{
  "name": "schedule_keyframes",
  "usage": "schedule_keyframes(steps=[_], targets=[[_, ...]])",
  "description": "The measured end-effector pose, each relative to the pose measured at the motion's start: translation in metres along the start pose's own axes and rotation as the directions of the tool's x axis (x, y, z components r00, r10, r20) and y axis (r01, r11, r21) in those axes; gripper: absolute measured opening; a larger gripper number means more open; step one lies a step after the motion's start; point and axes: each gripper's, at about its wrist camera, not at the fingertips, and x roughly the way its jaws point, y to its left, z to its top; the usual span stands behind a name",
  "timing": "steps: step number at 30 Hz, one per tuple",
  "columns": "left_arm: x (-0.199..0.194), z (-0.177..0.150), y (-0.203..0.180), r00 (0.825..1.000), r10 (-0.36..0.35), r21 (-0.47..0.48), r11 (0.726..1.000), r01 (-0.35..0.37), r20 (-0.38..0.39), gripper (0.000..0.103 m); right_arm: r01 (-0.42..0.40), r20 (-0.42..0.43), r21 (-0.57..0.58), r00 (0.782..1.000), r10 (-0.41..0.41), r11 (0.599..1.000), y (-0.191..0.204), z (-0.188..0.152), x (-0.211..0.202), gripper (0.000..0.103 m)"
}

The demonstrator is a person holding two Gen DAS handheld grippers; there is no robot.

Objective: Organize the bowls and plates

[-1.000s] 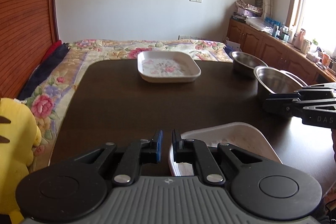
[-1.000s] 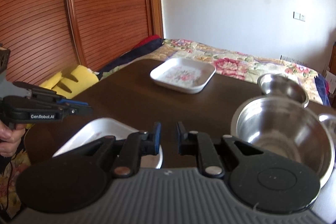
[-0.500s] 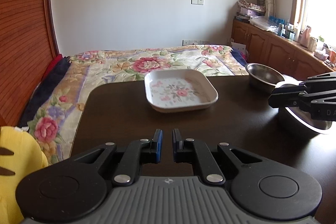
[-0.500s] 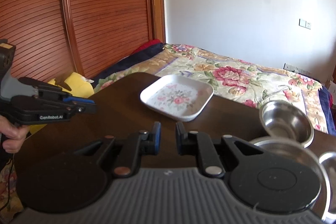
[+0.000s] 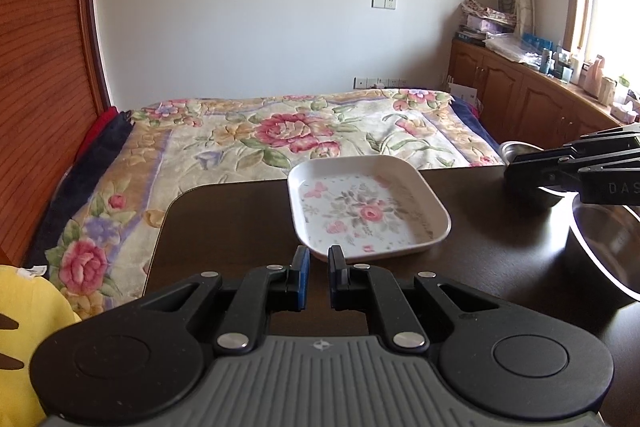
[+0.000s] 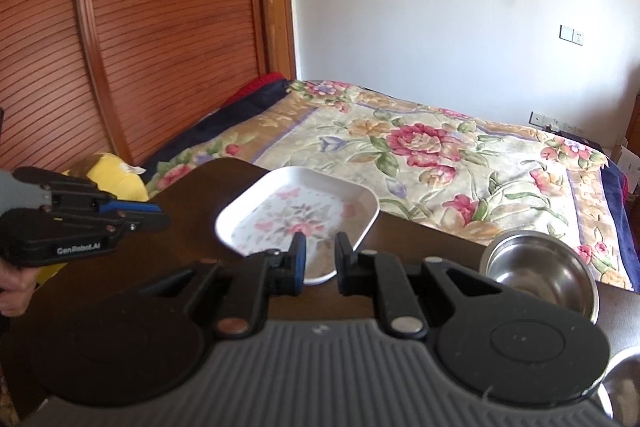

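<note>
Closing in on the floral plate

My left tongs [image 5: 319, 269] sit nearly pressed together, empty, the white square flower-printed plate [image 5: 366, 209] just ahead; my right tongs [image 6: 320, 259], slightly spread, empty, have the small steel bowl [image 6: 540, 273] to their right. I judge next: spread and pinch the plate's rim.

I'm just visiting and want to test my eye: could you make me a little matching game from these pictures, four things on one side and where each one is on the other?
Things:
1. white square plate with a pink flower print
2. small shiny steel bowl
3. yellow plush toy
4. flowered bedspread

Places:
A. beyond the dark table's far edge, spread over the bed
B. off the table's left side, beside the bed
C. near the middle of the table's far edge
D. on the table, to the right of the plate

Pairs: 1-C, 2-D, 3-B, 4-A
</note>
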Motion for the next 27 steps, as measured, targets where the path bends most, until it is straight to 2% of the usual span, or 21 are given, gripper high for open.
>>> schedule_keyframes(steps=[2, 6, 10, 12, 15, 27], targets=[[0.007, 0.004, 0.002, 1.000, 0.007, -0.004, 1.000, -0.007, -0.013, 0.009, 0.011, -0.019, -0.007, 1.000, -0.011, 1.000, -0.001, 0.003, 0.009, 0.023], [0.015, 0.011, 0.009, 1.000, -0.005, -0.024, 1.000, 0.004, -0.018, 0.010, 0.020, -0.051, -0.002, 0.999, -0.020, 1.000, -0.004, 0.009, 0.025, 0.029], [0.026, 0.019, 0.011, 1.000, -0.006, -0.021, 1.000, 0.005, -0.023, 0.024, 0.017, -0.088, 0.009, 0.996, -0.016, 1.000, -0.007, 0.014, 0.039, 0.041], [0.033, 0.022, 0.011, 1.000, -0.003, -0.013, 1.000, 0.003, -0.024, 0.029, 0.012, -0.116, 0.020, 0.993, -0.009, 1.000, -0.010, 0.017, 0.047, 0.041], [0.044, 0.025, 0.012, 0.999, -0.007, -0.009, 1.000, 0.007, -0.034, 0.033, 0.013, -0.149, 0.028, 0.989, -0.009, 1.000, -0.012, 0.020, 0.058, 0.042], [0.087, 0.029, 0.022, 0.996, -0.029, -0.031, 0.999, 0.027, -0.086, 0.033, 0.014, -0.260, 0.078, 0.966, 0.007, 0.997, -0.027, 0.025, 0.094, 0.041]])
